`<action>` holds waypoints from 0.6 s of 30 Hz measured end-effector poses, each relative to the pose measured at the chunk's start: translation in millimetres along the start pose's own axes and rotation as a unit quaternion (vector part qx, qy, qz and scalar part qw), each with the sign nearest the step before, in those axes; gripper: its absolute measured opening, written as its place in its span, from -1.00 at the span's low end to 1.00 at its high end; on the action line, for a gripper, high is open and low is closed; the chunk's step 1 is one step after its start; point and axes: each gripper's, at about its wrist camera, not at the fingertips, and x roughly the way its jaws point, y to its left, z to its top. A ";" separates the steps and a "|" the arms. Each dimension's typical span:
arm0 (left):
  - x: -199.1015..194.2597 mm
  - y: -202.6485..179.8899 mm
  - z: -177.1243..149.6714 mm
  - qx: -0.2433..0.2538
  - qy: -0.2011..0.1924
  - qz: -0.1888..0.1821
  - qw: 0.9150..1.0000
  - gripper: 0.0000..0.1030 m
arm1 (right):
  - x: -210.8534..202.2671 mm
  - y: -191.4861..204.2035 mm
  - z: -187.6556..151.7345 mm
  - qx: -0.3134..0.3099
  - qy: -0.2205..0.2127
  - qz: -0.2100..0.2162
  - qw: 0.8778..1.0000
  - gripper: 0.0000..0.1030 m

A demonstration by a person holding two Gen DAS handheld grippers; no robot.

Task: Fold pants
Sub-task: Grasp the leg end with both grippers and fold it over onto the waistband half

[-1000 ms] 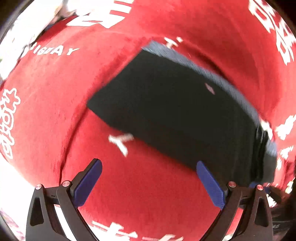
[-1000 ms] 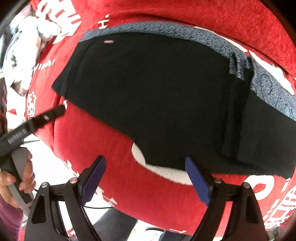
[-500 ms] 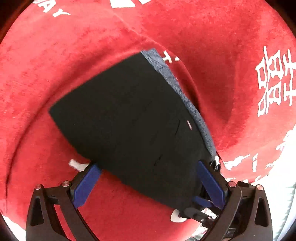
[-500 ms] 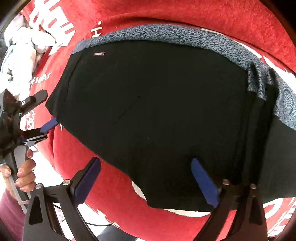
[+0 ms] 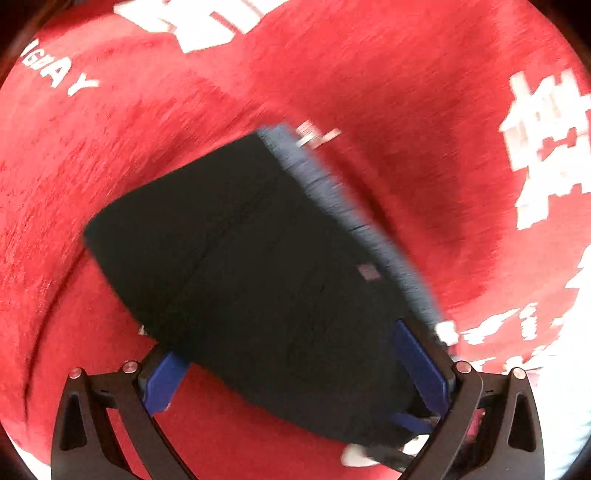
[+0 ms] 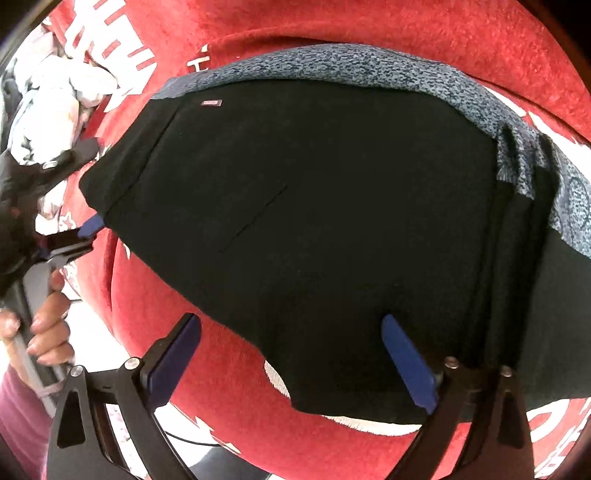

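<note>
Black pants (image 6: 314, 221) with a blue-grey patterned waistband (image 6: 369, 68) lie flat on a red cloth with white lettering (image 6: 443, 26). In the left wrist view the pants (image 5: 258, 280) fill the centre and the picture is blurred. My left gripper (image 5: 295, 358) is open, its fingers straddling the near edge of the pants; it also shows at the pants' left corner in the right wrist view (image 6: 74, 236). My right gripper (image 6: 291, 354) is open, its blue fingertips (image 6: 406, 358) at the lower hem of the pants. A bunched fold (image 6: 517, 221) sits at the right.
A pile of white crumpled cloth (image 6: 55, 103) lies at the far left past the red cloth. A hand (image 6: 44, 325) holds the left gripper's handle. The red cloth's edge (image 6: 147, 387) drops off below the pants, with a light floor beneath.
My left gripper has swung in from the side to the pants' left corner and now straddles the edge. My right gripper has moved closer to the lower hem.
</note>
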 end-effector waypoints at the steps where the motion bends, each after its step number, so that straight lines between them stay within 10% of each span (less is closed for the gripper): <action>1: 5.6 2.4 1.4 -0.002 0.006 0.031 1.000 0.58 | -2.4 -0.5 0.1 0.001 0.001 0.003 1.000 0.92; 4: 3.0 -11.2 3.5 0.041 -0.011 0.098 0.994 -0.08 | -17.5 -3.8 4.5 0.009 -0.003 0.024 1.000 0.93; 7: 0.9 -35.2 -3.5 0.111 -0.036 0.148 0.982 -0.21 | -40.7 -4.2 18.0 0.003 -0.020 0.034 0.999 0.93; 8: 0.9 -49.2 -10.2 0.157 -0.052 0.178 0.970 -0.24 | -49.3 -3.7 25.4 0.000 -0.025 0.037 0.999 0.93; 12: 10.6 -99.4 -56.3 0.364 -0.123 0.298 0.874 -0.27 | -76.1 9.7 63.4 -0.021 -0.029 0.079 0.996 0.93; 14: 14.1 -104.5 -69.9 0.411 -0.132 0.321 0.843 -0.27 | -79.2 26.2 87.0 -0.037 -0.011 0.103 0.994 0.92; 18: 16.3 -106.4 -74.4 0.445 -0.138 0.341 0.817 -0.27 | -67.6 77.8 129.2 -0.080 0.030 0.134 0.987 0.93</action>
